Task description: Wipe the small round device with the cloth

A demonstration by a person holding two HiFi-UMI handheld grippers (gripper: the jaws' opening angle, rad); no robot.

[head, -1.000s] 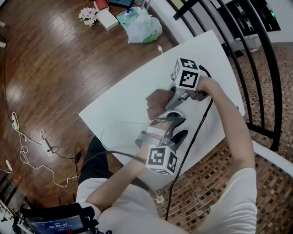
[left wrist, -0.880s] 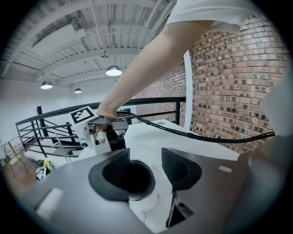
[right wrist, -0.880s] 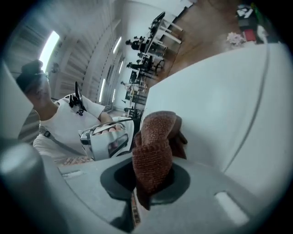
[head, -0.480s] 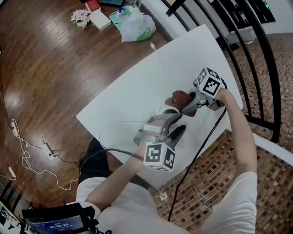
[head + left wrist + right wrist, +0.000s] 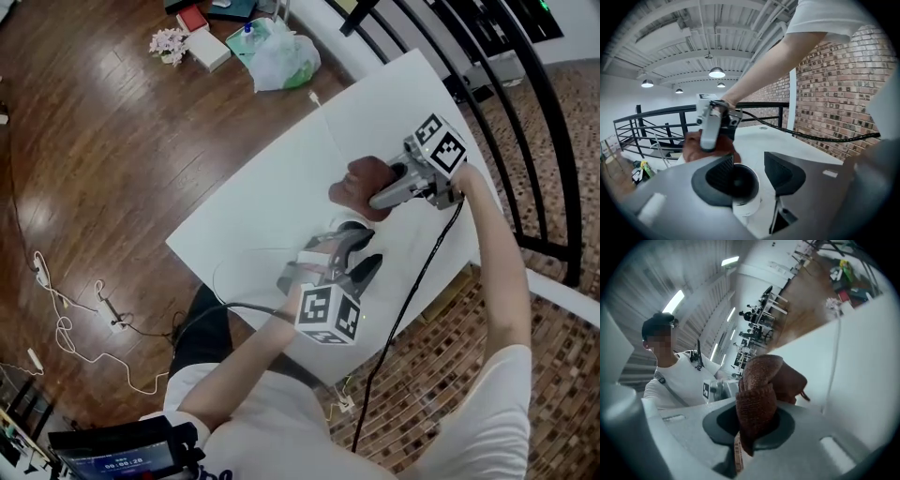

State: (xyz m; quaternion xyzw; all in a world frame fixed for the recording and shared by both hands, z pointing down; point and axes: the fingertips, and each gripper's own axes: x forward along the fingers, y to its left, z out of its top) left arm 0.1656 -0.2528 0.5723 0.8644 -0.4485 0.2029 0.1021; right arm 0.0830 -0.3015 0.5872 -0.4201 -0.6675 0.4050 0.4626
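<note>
A small round device [image 5: 349, 228], white with a black dome, stands on the white table [image 5: 272, 197]. My left gripper [image 5: 361, 247] has just been closing and is shut on it. In the left gripper view the small round device [image 5: 743, 192] sits between the dark pads [image 5: 719, 174], tight against the left one. My right gripper [image 5: 373, 194] hovers just beyond it, shut on a bunched brown cloth [image 5: 356, 183]. In the right gripper view the cloth [image 5: 764, 380] bulges out of the jaws. The cloth [image 5: 701, 150] hangs clear of the device.
A thin white cable [image 5: 328, 127] lies across the table's far side, and a black cable [image 5: 412, 272] trails from the right gripper. A black railing [image 5: 525, 112] runs along the right. On the wooden floor beyond are a plastic bag [image 5: 281, 56] and books [image 5: 202, 49].
The right gripper has carried the cloth up off the device and away towards the far right. The left gripper has stayed on the device.
</note>
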